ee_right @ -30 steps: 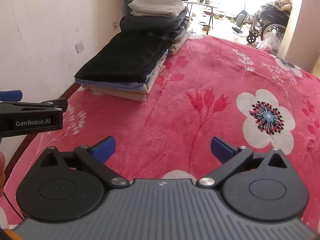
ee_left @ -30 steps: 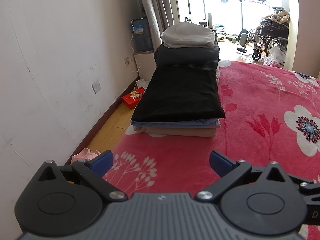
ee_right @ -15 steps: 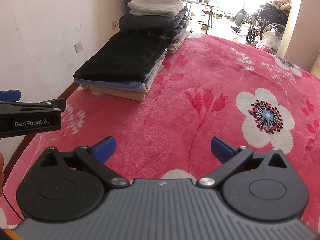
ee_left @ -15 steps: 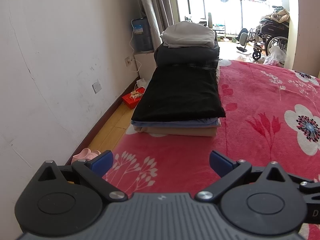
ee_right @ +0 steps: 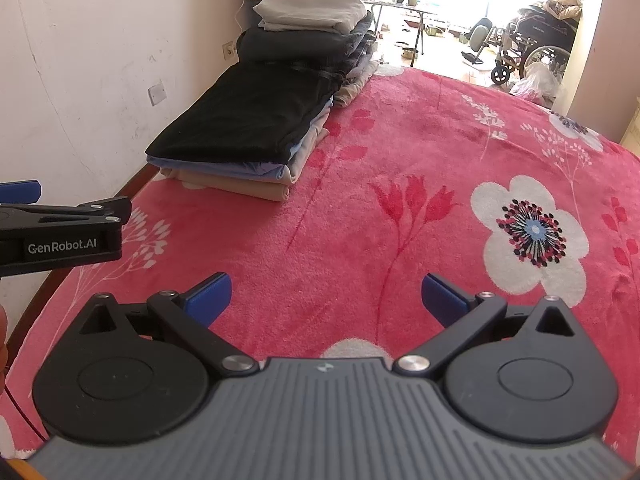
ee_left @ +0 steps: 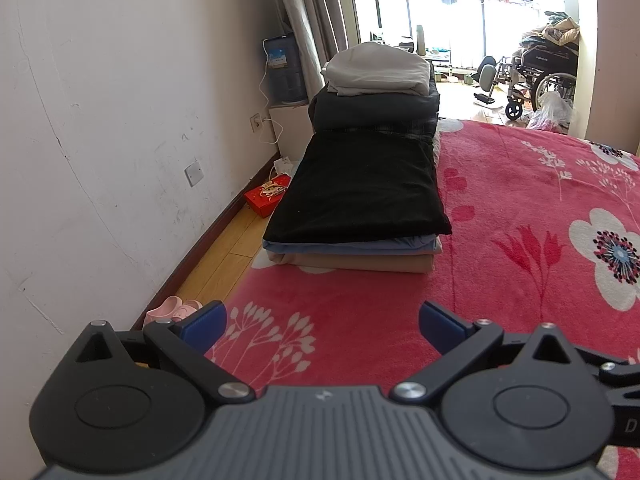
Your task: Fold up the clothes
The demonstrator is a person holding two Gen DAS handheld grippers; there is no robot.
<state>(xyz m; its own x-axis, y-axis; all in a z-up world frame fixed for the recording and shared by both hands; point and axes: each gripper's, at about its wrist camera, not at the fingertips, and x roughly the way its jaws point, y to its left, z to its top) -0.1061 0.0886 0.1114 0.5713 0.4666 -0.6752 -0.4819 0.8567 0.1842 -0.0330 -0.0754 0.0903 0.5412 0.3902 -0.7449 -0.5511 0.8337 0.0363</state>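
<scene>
Both tongs hung spread wide and empty: the left gripper and the right gripper hovered over the red floral blanket, nothing between their blue pads. Ahead of them, along the blanket's wall-side edge, sat the folded stack, black garment on top, blue and beige beneath; beyond it rose a taller pile capped in pale cloth. No loose garment showed on the blanket. My call: fetch the next piece, spread it flat mid-blanket, and pinch matching corners.
</scene>
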